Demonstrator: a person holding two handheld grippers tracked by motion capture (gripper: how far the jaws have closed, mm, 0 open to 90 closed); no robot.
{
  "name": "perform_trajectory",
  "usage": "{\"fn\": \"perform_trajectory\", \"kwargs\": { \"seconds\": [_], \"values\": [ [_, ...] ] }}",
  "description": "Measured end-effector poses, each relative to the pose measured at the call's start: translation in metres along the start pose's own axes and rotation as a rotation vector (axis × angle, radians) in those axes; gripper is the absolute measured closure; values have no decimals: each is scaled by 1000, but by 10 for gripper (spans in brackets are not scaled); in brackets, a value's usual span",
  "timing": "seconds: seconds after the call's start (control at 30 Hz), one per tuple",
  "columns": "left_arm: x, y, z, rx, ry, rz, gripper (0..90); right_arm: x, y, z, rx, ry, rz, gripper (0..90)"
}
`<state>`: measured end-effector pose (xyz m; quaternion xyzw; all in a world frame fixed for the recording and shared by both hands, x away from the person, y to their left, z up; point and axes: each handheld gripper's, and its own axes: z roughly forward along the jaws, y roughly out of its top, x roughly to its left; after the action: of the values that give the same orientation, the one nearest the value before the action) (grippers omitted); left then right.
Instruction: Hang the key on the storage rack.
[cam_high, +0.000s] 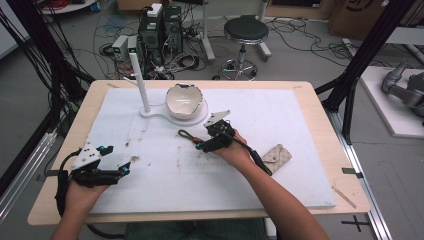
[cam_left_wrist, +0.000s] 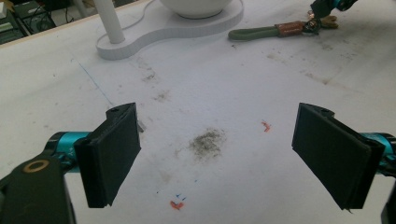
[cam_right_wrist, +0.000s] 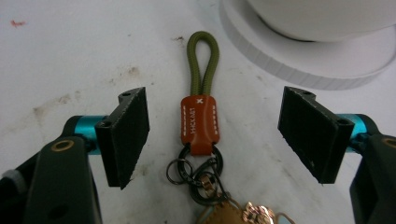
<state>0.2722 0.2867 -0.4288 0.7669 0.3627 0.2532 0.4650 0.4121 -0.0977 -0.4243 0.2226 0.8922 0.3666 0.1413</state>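
Right gripper (cam_right_wrist: 212, 140) hovers low over the keychain (cam_right_wrist: 201, 121), jaws spread wide either side of its orange tab, lined up for a pinch (green loop points to twelve o'clock, toward the bowl stand (cam_right_wrist: 299, 65)). Left gripper (cam_left_wrist: 215, 154), jaws apart, idles at eight o'clock.

The keychain (cam_right_wrist: 200, 116) is built from an olive woven cord loop, a glossy orange-brown leather tab with white stitching, and dark metal rings. The right gripper (cam_right_wrist: 215, 135) and the left gripper (cam_left_wrist: 217, 151) are fitted with matt black, rubber-like pads on teal anodised-looking metal pins. The worktop (cam_high: 310, 89) is seen as pale wood, covered by a matt white foam-like sheet (cam_high: 270, 150) marked with dirt smudges. The bowl (cam_high: 183, 100) is finished in glossy white, on a matt white stand (cam_high: 150, 114).
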Motion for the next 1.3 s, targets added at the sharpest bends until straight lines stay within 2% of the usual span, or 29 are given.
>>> {"fn": "perform_trajectory", "kwargs": {
  "seconds": [0.17,0.23,0.27,0.3,0.33,0.4,0.47,0.7,0.9,1.07,1.3],
  "values": [
    [0,0,1,4,-3,1,150,2,2,19,81,9,-4,281],
    [0,0,1,11,-6,1,150,0,0,25,117,10,6,356],
    [0,-1,1,13,-5,1,150,-1,-2,27,131,26,27,374],
    [0,-1,2,14,-6,1,150,-3,-2,27,127,40,55,386],
    [0,-1,2,14,-5,0,151,-4,-2,27,124,43,51,423],
    [-1,-1,2,17,-7,-1,151,-4,-2,24,130,53,30,577],
    [-1,0,2,19,-6,4,152,-2,-1,23,134,61,13,677],
    [-3,0,3,21,-9,11,153,1,1,21,143,45,-5,722],
    [-3,0,4,19,-10,12,153,3,9,8,87,41,-20,725],
    [-3,1,4,17,-14,13,153,8,22,-7,6,39,-23,725],
    [-3,2,3,16,-11,15,153,17,51,-20,-61,22,-85,725]
  ]
}}
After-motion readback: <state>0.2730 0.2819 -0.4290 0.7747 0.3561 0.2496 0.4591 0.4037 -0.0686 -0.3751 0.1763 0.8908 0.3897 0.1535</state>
